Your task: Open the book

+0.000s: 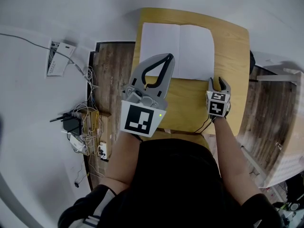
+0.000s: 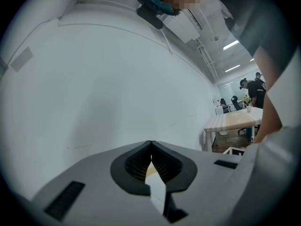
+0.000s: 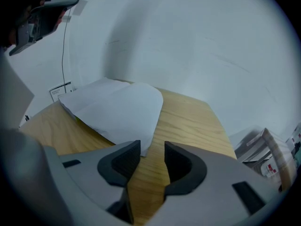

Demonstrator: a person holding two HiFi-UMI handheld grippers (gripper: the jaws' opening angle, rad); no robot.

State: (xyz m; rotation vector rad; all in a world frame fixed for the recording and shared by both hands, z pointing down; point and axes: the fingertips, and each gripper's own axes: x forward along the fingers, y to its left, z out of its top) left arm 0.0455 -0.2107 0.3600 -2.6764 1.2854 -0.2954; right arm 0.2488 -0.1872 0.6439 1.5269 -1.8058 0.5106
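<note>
The book (image 1: pixel 178 49) lies open on the wooden table (image 1: pixel 232 56), two blank white pages facing up at the table's far side. My right gripper (image 1: pixel 216 82) hovers just off the book's near right corner, open with nothing between its jaws. In the right gripper view the book (image 3: pixel 117 107) spreads ahead and to the left of the right gripper (image 3: pixel 152 147), over bare table (image 3: pixel 188 121). My left gripper (image 1: pixel 167 57) is held high above the table's near left side, shut and empty. The left gripper (image 2: pixel 151 145) points roughly level at a white wall.
A tangle of cables and a power strip (image 1: pixel 78 127) sits on the floor left of the table. A paper sheet (image 1: pixel 59 58) hangs on the white wall. Another table (image 2: pixel 235 121) with people stands far off. White shelving (image 3: pixel 270 157) is at the right.
</note>
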